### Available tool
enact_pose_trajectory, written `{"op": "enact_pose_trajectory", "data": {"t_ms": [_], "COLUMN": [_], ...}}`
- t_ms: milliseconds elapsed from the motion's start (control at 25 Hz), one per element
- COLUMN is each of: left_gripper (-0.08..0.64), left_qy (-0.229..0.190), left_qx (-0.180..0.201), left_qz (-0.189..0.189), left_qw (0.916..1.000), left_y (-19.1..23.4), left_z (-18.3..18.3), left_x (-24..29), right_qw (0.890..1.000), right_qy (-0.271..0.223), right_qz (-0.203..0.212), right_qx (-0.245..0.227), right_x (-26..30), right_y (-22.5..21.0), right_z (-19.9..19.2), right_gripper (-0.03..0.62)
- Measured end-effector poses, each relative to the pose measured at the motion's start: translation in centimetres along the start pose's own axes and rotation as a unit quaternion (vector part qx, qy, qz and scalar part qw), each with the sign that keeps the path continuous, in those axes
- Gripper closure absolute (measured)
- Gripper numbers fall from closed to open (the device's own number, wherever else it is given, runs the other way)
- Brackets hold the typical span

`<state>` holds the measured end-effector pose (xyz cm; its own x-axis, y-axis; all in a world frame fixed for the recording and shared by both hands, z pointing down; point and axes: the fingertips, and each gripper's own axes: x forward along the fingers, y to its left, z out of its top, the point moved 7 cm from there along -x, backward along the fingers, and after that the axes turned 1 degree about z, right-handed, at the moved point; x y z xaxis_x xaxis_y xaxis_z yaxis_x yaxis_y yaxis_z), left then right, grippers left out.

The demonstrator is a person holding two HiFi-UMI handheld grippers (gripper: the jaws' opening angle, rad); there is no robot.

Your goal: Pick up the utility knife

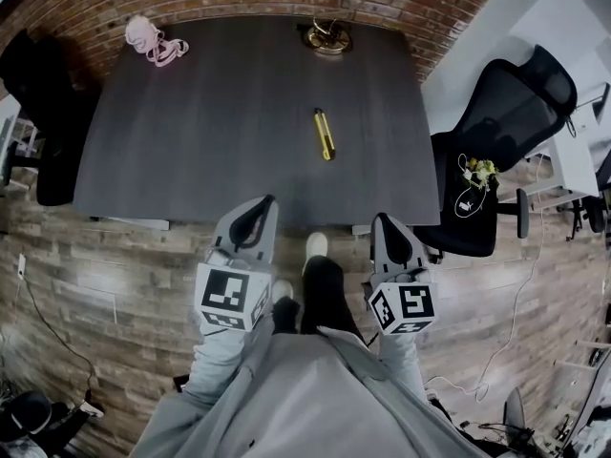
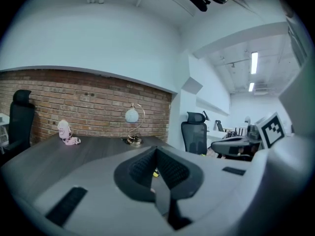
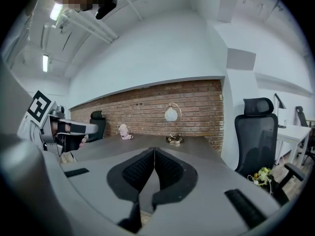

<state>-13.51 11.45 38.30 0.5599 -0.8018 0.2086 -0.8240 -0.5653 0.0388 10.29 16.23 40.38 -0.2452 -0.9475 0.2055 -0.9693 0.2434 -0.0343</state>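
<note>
Progress: The pick-up had not begun. Reaching, opening the jaws, gripping and lifting were all left to do.
Left gripper: Jaws were together with nothing between them. It was held in the air just short of the table's near edge, touching nothing.
Right gripper: Jaws were closed tip to tip and empty. It was also held in the air off the near edge, level with the left one.
Knife: A slim yellow utility knife lay flat on the table, right of centre, its length running away from the person. It was well apart from both grippers and somewhat nearer the right one.
Table: A dark wood-grain top, mostly bare, set against a brick wall.
Other things: A lamp stood at the far edge, and a pink object lay at the far left corner. Neither was near the knife.
Surroundings: A black chair stood to the right of the table.
</note>
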Motion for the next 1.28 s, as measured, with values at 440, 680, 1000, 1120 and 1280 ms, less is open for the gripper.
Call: {"op": "enact_pose_trajectory", "data": {"t_ms": [440,680,1000,1120,1280], "left_gripper": [0.541,0.541,0.541,0.541,0.541], "left_qy": [-0.007,-0.013,-0.005,0.0,0.004], "left_qx": [0.009,0.011,0.007,0.005,0.004], "left_qz": [0.026,0.045,0.072,0.073,0.068], "left_qw": [0.9996,0.9988,0.9974,0.9973,0.9976], "left_y": [2.8,3.5,4.8,5.4,6.3], "left_z": [3.8,6.1,6.9,7.1,7.3], "left_x": [12.3,18.1,22.0,22.8,23.7], "right_qw": [1.0,0.998,0.996,0.995,0.995], "right_qy": [-0.01,-0.012,-0.011,-0.008,-0.001], "right_qz": [0.03,0.061,0.092,0.097,0.098], "right_qx": [-0.001,-0.012,-0.017,-0.016,-0.013], "right_x": [11.2,16.7,21.3,22.4,23.7], "right_y": [-7.8,-11.7,-14.0,-14.0,-13.6], "right_z": [3.1,5.4,6.7,7.0,7.0], "right_gripper": [0.574,0.574,0.574,0.574,0.574]}}
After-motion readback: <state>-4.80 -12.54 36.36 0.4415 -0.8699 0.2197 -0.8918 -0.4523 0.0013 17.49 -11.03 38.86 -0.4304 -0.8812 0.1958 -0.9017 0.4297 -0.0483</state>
